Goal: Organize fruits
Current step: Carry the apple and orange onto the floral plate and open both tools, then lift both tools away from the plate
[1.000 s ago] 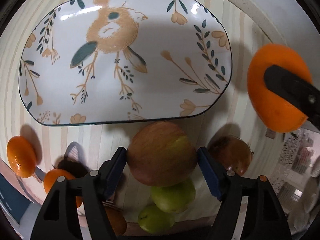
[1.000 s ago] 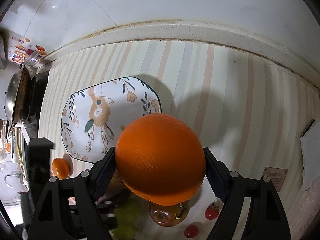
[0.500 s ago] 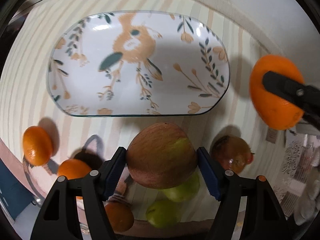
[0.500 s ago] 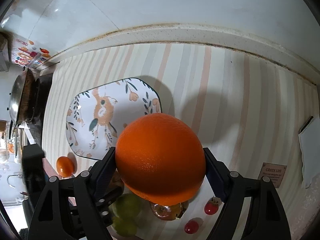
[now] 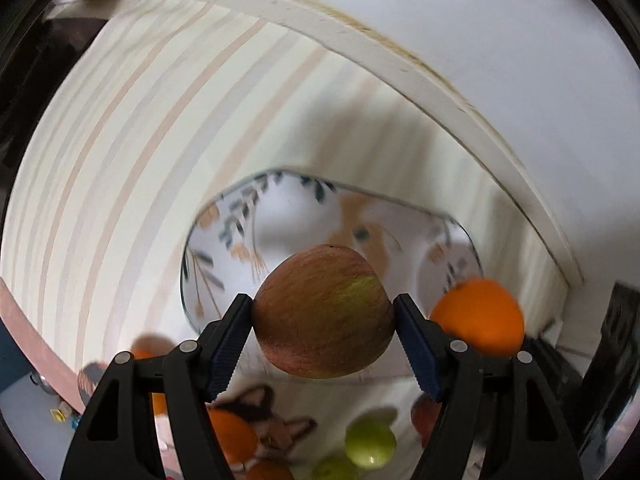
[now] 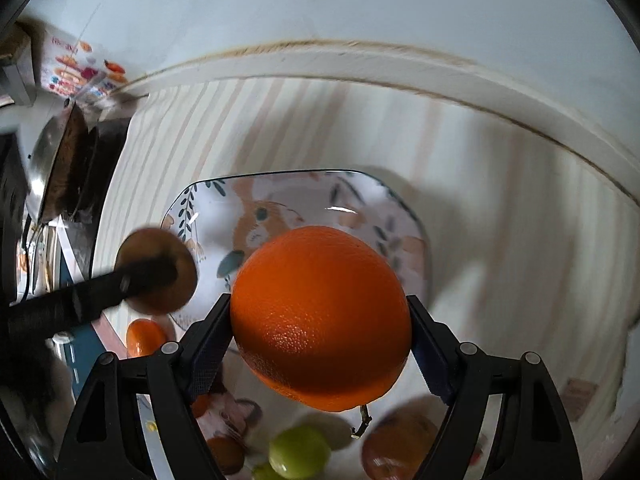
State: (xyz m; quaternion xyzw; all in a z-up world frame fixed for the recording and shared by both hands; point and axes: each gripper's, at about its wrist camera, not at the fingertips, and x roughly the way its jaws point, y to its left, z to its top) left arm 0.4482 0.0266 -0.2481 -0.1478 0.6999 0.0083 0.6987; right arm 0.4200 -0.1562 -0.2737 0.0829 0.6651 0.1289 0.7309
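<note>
Left gripper point(image 5: 324, 316): I have it clamped on the apple point(image 5: 322, 312) — above the plate point(image 5: 224, 240).
Right gripper point(image 6: 320, 320): my pads squeeze the orange point(image 6: 321, 316) — over the plate's near edge.

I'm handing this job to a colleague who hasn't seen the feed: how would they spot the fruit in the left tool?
Start at the white oblong plate painted with an orange bird and leaf sprigs on the striped counter. Raised in front of it, the left tool clamps a round reddish-brown apple with a yellow-green patch. The other held fruit, in the right tool, is a bigger, bright orange; the loose fruit below is smaller.
</note>
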